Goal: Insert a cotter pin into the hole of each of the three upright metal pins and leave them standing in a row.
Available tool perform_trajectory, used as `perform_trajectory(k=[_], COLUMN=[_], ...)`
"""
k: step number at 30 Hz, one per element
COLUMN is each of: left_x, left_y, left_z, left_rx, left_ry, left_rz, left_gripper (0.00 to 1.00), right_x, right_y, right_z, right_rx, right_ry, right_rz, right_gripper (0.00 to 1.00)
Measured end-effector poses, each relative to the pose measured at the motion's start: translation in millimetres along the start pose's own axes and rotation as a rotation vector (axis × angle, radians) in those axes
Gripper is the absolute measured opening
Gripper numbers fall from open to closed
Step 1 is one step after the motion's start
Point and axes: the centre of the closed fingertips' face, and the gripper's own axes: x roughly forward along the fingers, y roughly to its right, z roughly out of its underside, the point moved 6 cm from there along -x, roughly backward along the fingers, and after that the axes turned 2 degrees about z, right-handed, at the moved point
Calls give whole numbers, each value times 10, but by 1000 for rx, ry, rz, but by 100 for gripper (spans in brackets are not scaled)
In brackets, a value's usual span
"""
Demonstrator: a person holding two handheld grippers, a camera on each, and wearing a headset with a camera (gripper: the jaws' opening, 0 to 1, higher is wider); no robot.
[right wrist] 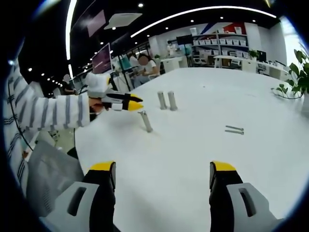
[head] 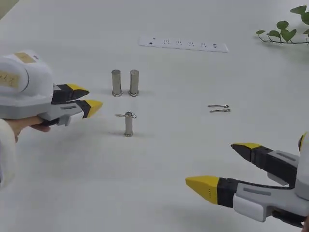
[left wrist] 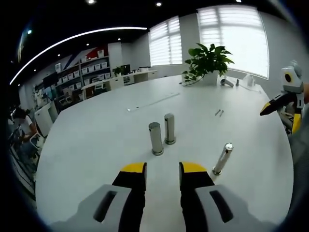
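Head view is looking down over the desk (head: 159, 193); left gripper view is facing the metal pins (head: 133, 82) closely, right gripper view from farther off.

White table (head: 159, 164), three upright metal pins (head: 133, 82), two cotter pins (head: 218, 106), power strip (head: 183, 44)

Three upright cylindrical pins (head: 128, 126): grey metal, satin sheen. Two thin loose cotter pins (head: 218, 108) at their 3 o'clock: bright metal. White tabletop (head: 159, 188): smooth, matt.

My left gripper (head: 92, 97) hovers just left of the pinned metal pin (head: 128, 124), jaws narrowly parted; my right gripper (head: 211, 163) sits well right, nearer me, jaws wide
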Motion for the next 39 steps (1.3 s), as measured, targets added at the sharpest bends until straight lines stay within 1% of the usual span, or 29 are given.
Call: perform_trajectory(k=[1,2,3,6,8,10,11,13,17,18,19,21,25,27,29,31,34,36,39], left_x=[30,72,96,198,258,306,342,403,494,511,531,564,614,643,678,711,744,764,780], left_y=[-7,-11,-17,-33,-41,-48,-60,-75,-129,-139,-152,-171,-203,-193,-176,-169,-146,-139,-154], left_z=[-19,-52,-70,-140,-174,-188,-197,-215,-218,-217,-216,-209,-185,-189,-185,-176,-183,-195,-218], left_rx=[-9,-34,-36,-15,-12,-4,-11,-51,-76,-78,-62,-39,-50,-48,-27,-30,-12,-12,-20], left_ry=[1,8,10,13,12,7,5,16,15,11,4,-5,-11,-7,-13,-18,-9,-2,14], left_rz=[4,14,15,13,19,21,25,30,17,12,7,2,5,11,22,28,35,39,19], left_gripper=[27,28,30,33,34,34,35,35,34,34,34,34,32,31,30,29,23,22,17], right_x=[-2,-8,-10,-17,-16,-17,-17,-16,-12,-11,-12,-15,-19,-21,-18,-15,-10,-6,-2], right_y=[2,7,9,27,45,52,53,54,55,58,61,75,104,115,119,123,122,119,123], right_z=[5,12,14,29,44,51,54,58,67,63,61,58,58,65,69,74,79,84,93], right_rx=[1,3,4,9,8,9,11,11,13,12,12,12,15,8,10,14,17,17,19], right_ry=[-2,-3,-3,-1,-6,-9,-9,-8,-14,-12,-11,-10,-11,-18,-19,-21,-23,-25,-28], right_rz=[2,5,6,8,12,14,15,14,9,8,8,12,18,23,24,26,26,24,24], right_gripper=[81,81,81,81,81,81,81,81,80,80,80,79,78,78,78,78,77,77,75])
